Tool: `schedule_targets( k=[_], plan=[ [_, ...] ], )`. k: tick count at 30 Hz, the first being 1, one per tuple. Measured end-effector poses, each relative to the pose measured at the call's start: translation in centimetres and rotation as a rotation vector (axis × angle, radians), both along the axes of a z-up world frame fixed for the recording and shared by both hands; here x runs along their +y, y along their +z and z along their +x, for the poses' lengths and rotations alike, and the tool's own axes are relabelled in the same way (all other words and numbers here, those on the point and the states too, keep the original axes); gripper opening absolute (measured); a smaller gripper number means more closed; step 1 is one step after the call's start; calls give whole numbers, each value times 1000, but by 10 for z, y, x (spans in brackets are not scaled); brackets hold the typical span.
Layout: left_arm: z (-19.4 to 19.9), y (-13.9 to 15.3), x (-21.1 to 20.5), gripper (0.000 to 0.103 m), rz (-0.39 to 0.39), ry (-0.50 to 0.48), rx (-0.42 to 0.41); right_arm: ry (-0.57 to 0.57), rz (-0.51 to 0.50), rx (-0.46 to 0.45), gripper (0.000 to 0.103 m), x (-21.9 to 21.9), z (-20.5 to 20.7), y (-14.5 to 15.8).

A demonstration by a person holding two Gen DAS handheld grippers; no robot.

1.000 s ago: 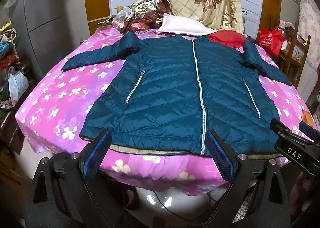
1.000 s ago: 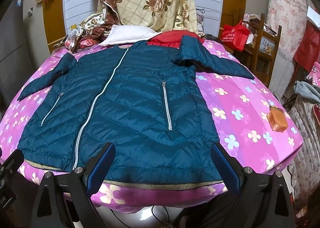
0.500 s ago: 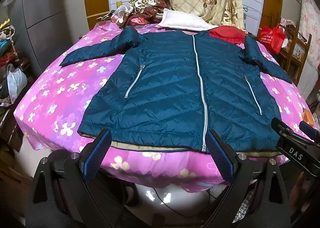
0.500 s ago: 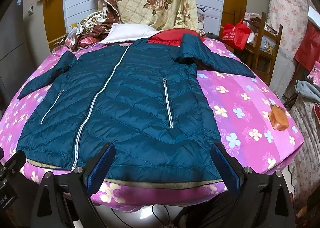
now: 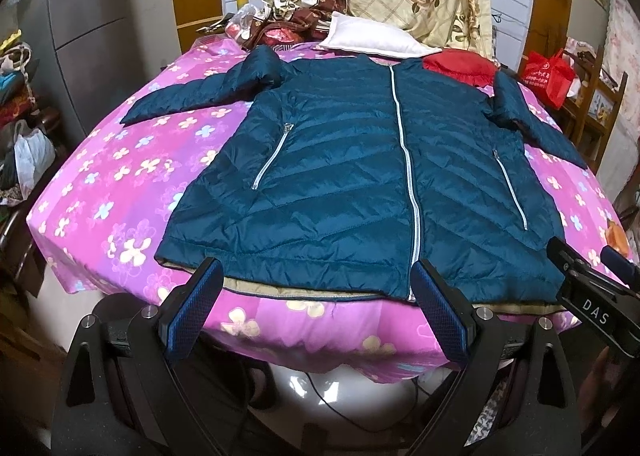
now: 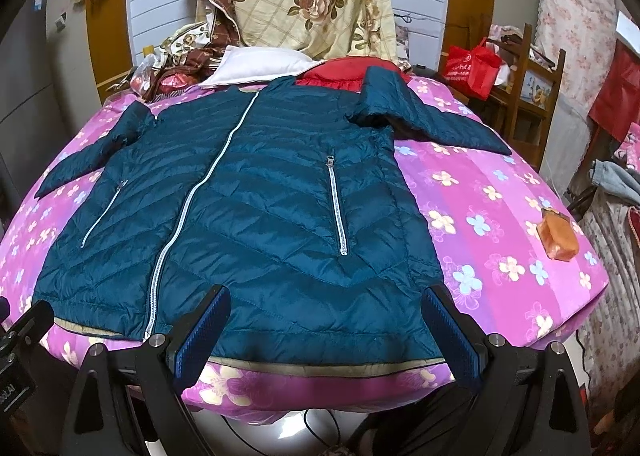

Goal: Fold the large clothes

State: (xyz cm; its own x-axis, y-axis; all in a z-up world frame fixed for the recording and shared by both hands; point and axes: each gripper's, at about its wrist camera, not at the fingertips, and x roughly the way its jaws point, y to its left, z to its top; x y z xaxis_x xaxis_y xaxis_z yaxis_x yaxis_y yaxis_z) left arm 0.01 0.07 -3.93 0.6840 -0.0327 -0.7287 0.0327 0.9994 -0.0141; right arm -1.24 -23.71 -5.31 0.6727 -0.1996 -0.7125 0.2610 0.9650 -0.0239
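So the dark teal quilted puffer jacket is lying front-up and zipped on the pink flower-print bedsheet, hem right at the near edge, which looks like the setup you want before any folding starts. Going left to right: the jacket's left-side sleeve is stretched out flat across the sheet, probably so it can be flipped in over the body. The left gripper hangs just short of the hem with its tongs wide and nothing in them, roughly lined up between the hem corner and the silver centre zipper. The right gripper is the same deal, wide and empty, framing the hem's other half. Further right, the other sleeve angles out past a small orange pouch sitting well apart on the sheet. Nothing is folded yet, I'd say.
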Motion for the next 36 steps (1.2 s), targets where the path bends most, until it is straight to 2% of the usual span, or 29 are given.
schedule_targets(
  k=[14,23,30,36],
  plan=[
    [0,-2,-3,95,9,-10,9,5,0,7,95,2,2,-2],
    [0,0,-5,95,48,-2,-18,9,1,9,95,2,1,-2],
    [5,-7,-8,95,72,-46,9,18,-1,8,95,5,2,0],
    [25,4,13,95,56,-24,1,90,-54,3,95,15,27,13]
  ],
)
